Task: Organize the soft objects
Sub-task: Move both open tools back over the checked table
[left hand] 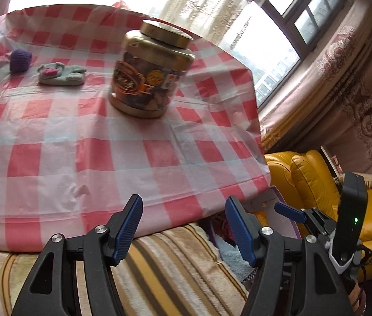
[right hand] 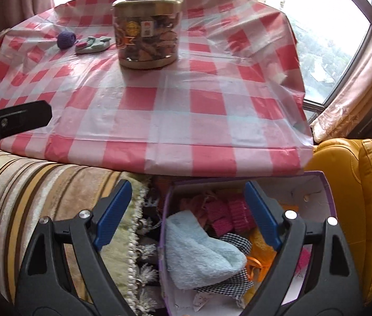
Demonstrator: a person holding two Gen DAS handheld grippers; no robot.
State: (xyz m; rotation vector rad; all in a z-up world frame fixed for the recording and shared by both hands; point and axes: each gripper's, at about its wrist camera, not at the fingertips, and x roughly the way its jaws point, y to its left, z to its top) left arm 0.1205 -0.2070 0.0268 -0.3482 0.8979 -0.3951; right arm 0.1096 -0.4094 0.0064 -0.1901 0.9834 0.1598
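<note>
A purple knitted ball (left hand: 20, 58) (right hand: 66, 40) and a grey-green knitted toy with a pink snout (left hand: 62, 74) (right hand: 92, 44) lie at the far left of the checked table (left hand: 138, 163) (right hand: 186, 121). A purple-rimmed box (right hand: 328, 192) below the table's near edge holds a pale blue fluffy cloth (right hand: 201, 252), pink knits (right hand: 233, 216) and a checked cloth. My left gripper (left hand: 183, 231) is open over the table's front edge, nothing between its fingers. My right gripper (right hand: 188, 216) hangs open above the box, empty. The right gripper (left hand: 291, 213) shows at the lower right of the left wrist view.
A gold-lidded jar of snacks (left hand: 151, 71) (right hand: 147, 26) stands mid-table. A striped blanket (left hand: 159, 268) (right hand: 41, 197) covers the seat in front. A yellow leather armchair (left hand: 315, 184) (right hand: 365, 197) is at the right, windows and curtains behind.
</note>
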